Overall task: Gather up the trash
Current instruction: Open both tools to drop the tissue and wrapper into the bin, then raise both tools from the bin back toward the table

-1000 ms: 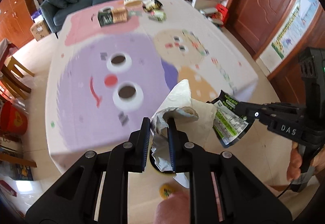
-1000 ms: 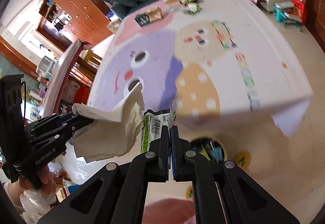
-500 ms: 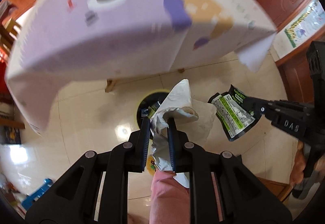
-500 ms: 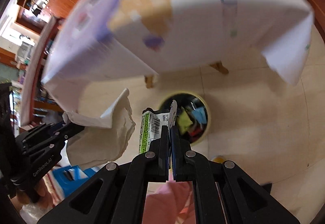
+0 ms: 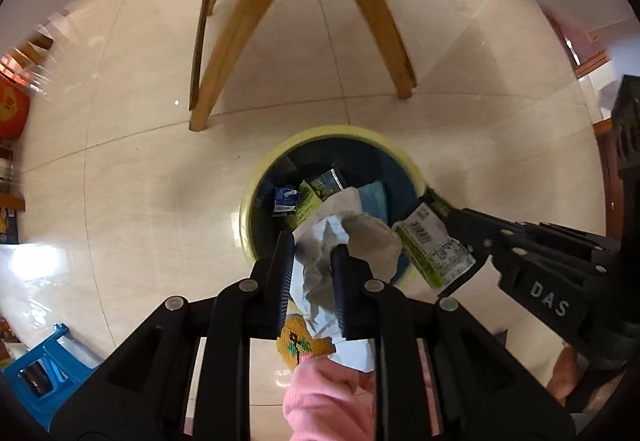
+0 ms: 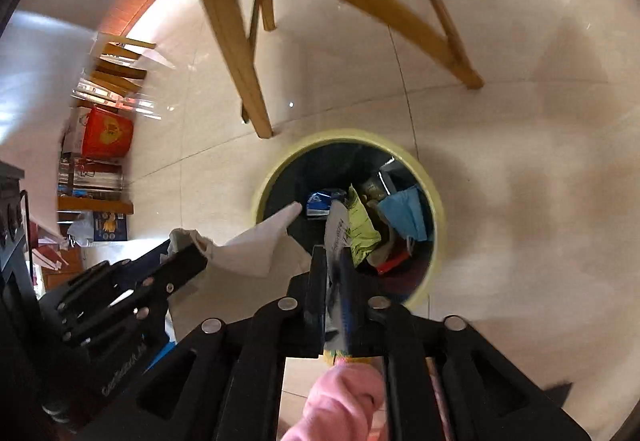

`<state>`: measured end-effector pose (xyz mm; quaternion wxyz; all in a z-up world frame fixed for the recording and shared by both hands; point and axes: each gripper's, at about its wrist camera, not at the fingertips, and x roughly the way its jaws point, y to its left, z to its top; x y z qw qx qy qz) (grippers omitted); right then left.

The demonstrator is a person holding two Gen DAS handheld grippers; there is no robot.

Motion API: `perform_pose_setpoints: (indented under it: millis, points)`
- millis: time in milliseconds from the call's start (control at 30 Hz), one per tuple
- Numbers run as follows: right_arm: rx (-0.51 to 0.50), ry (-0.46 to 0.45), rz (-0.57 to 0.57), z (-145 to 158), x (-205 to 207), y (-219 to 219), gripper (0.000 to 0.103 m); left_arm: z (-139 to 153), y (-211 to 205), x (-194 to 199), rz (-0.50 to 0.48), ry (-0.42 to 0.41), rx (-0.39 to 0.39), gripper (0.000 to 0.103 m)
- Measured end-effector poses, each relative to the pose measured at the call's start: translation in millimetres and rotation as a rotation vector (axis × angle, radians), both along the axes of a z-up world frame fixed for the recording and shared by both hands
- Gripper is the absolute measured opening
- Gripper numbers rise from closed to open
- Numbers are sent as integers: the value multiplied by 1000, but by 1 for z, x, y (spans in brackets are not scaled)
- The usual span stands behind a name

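Left gripper point(image 5: 312, 257): you clamp the crumpled tissue point(image 5: 348, 237).
Right gripper point(image 6: 334, 261): you pinch the green wrapper point(image 5: 434, 245), edge-on.
Trash bin point(image 5: 256, 185): directly below both loads, on the floor by the table legs.
Nearer: your left sits more squarely over the opening.

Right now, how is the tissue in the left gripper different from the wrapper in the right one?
The tissue is plain white, soft and crumpled; the wrapper is a flat printed packet, green and white with a barcode. The tissue bulges out of the left gripper, while the wrapper sits thin, edge-on, in the right gripper. Both are clamped and held over the bin, not yet dropped.
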<state>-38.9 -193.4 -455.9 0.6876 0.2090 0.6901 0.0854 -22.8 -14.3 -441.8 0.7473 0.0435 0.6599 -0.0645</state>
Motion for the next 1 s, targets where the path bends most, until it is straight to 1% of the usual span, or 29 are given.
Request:
perform_pose_setpoints:
  millis: [33,67,100,133,167,267,400,533,633,767,1000]
  points:
    - [1,8,5,-9,2,0,14,-10,0,3,1,15,10,29]
    - [-3,16,9,-18,4,1,21,-18,2,5,5,30,13,38]
    - [-11,13,9,-25,5,1,26,-25,3,7,13,33,17,59]
    - [-18,5,4,-28,7,0,35,-30,4,6,17,32,24,75]
    - [-25,-12,-4,-30,5,-2,38,-33,6,5,17,29,26,77]
    - [-45,-34,3,-34,1,-6,38,-40,7,0,8,34,46,78]
    - [-89,-45,34,-35,-7,-2,38,-38,12,-5,22,12,63,78]
    - [-106,-69,51,-22,-7,-1,38,-28,16,-6,59,-20,69,78]
    - [-110,-86,42,-10,-10,-2,38,-18,19,-5,89,-35,56,77]
    - [-108,-103,23,11,-12,-1,38,3,16,-5,96,-58,45,78]
    - [-105,-135,14,69,-12,2,38,61,13,-4,105,-94,18,78]
